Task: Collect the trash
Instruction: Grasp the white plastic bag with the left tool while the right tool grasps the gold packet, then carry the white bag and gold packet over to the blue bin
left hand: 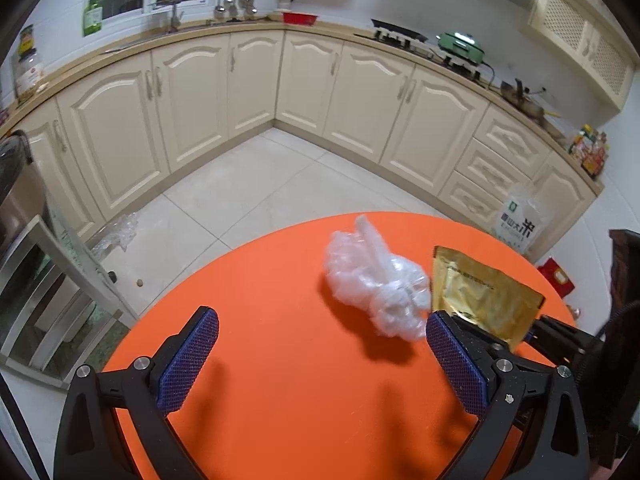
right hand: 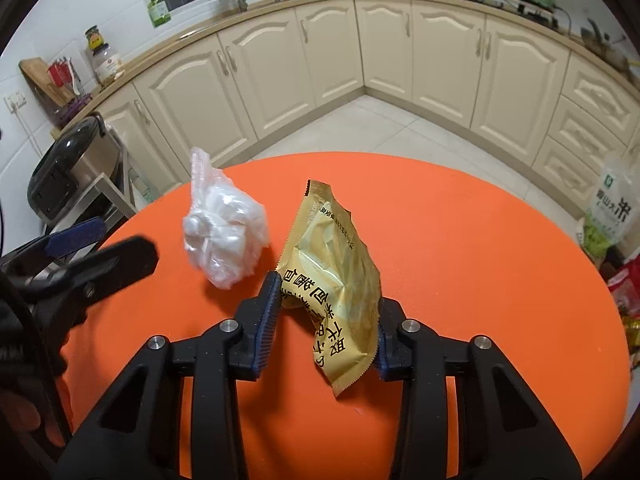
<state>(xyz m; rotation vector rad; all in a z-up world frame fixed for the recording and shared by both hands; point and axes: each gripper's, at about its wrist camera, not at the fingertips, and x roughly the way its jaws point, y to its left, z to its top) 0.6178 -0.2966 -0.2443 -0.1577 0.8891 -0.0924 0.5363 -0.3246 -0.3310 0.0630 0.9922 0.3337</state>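
Note:
A crumpled clear plastic bag [left hand: 378, 282] lies on the round orange table [left hand: 280, 360]; it also shows in the right wrist view [right hand: 224, 232]. A gold snack wrapper [right hand: 332, 276] stands crumpled between the fingers of my right gripper [right hand: 326, 320], which is shut on it just above the table [right hand: 460, 240]. The wrapper also shows in the left wrist view [left hand: 480, 296]. My left gripper [left hand: 322, 344] is open and empty over the table, with the plastic bag just ahead of its right finger. It appears at the left of the right wrist view [right hand: 92, 248].
Cream kitchen cabinets [left hand: 248, 92] run around the tiled floor [left hand: 248, 184] beyond the table. A metal rack with a cooker [right hand: 76, 164] stands left. A rice bag [left hand: 520, 224] leans by the drawers at right. More clear plastic [left hand: 116, 236] lies on the floor.

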